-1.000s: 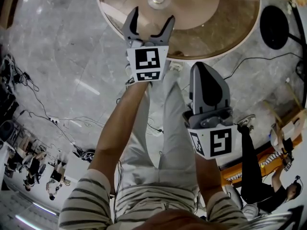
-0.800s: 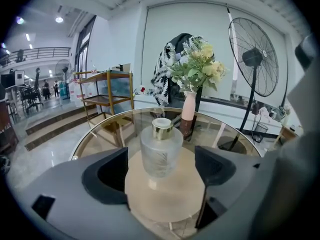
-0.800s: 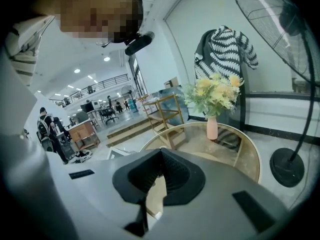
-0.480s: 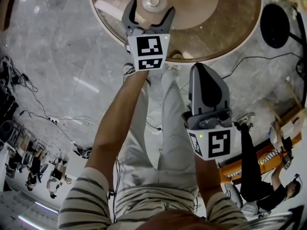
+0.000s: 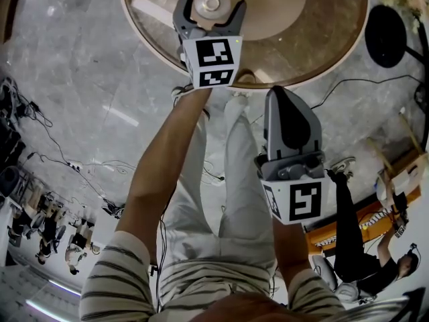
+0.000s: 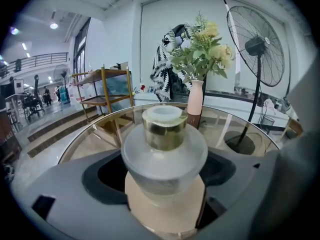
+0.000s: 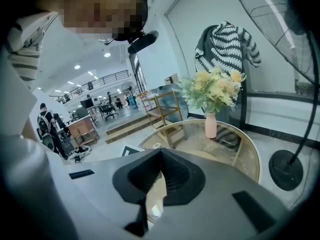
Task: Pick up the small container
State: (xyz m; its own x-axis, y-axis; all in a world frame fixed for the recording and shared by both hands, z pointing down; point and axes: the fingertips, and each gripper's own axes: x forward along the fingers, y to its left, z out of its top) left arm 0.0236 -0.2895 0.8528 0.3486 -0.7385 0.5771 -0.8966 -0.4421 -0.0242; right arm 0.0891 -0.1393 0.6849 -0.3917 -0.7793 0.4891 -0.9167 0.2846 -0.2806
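The small container is a frosted jar with a gold neck and a pale cap, standing on the round glass table. In the left gripper view the container fills the gap between the two jaws. My left gripper is open, one finger on each side of the jar, and I cannot tell whether the pads touch it. My right gripper hangs shut and empty below the table's near edge, over the person's legs. In the right gripper view its jaws meet with nothing between them.
A pink vase of flowers stands at the table's far side. A standing fan is behind it, with its dark base on the floor. Cables trail over the marble floor. A person stands at the right.
My left gripper has moved forward over the table until its open jaws stand around the container. The right gripper has stayed where it was.
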